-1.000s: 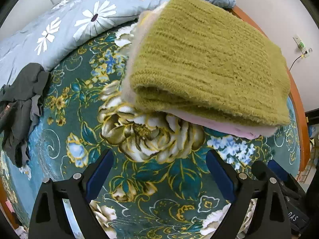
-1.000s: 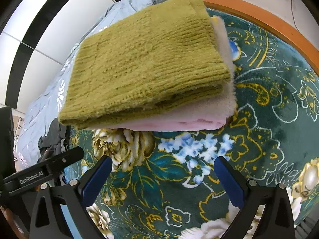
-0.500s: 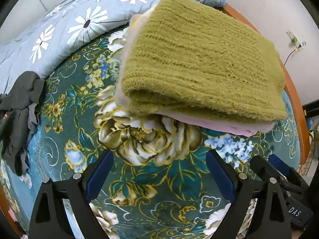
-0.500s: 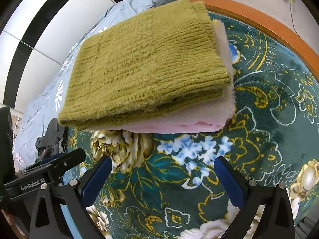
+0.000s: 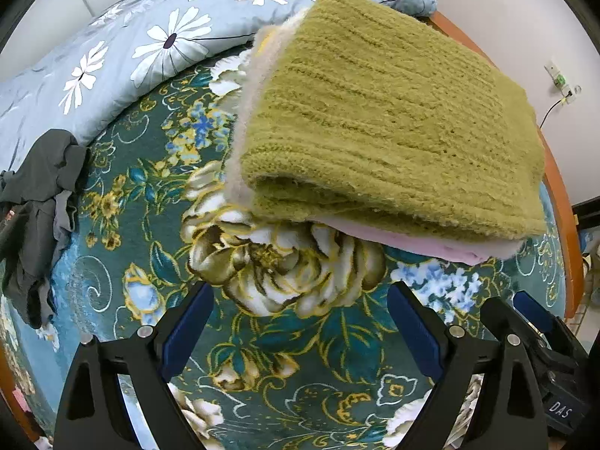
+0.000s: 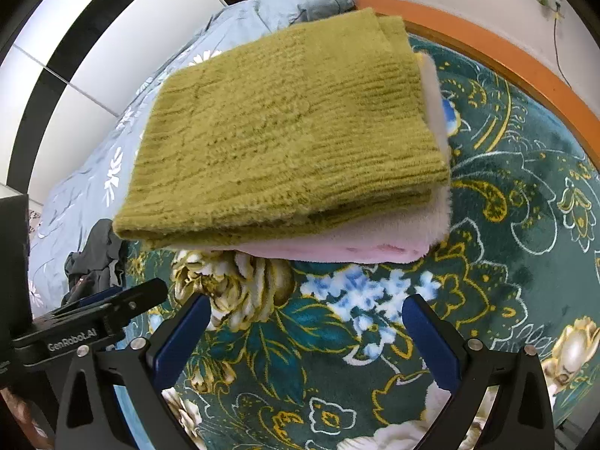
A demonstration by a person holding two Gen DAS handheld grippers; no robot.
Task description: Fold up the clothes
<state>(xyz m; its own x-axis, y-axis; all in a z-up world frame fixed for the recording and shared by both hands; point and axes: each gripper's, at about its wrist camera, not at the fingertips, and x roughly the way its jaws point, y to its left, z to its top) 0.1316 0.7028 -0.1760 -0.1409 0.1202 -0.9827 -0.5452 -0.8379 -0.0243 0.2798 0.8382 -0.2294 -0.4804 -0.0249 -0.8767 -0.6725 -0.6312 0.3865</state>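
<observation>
Both your tools sit with fingers spread apart, gripping nothing: left tool (image 5: 300,322), right tool (image 6: 305,332). Folded olive knit sweater (image 5: 382,120) lies atop a folded pink fleece garment (image 6: 360,243) on the floral bedspread (image 5: 285,341). Crumpled dark grey garment (image 5: 37,202) lies well apart, leftward.
</observation>
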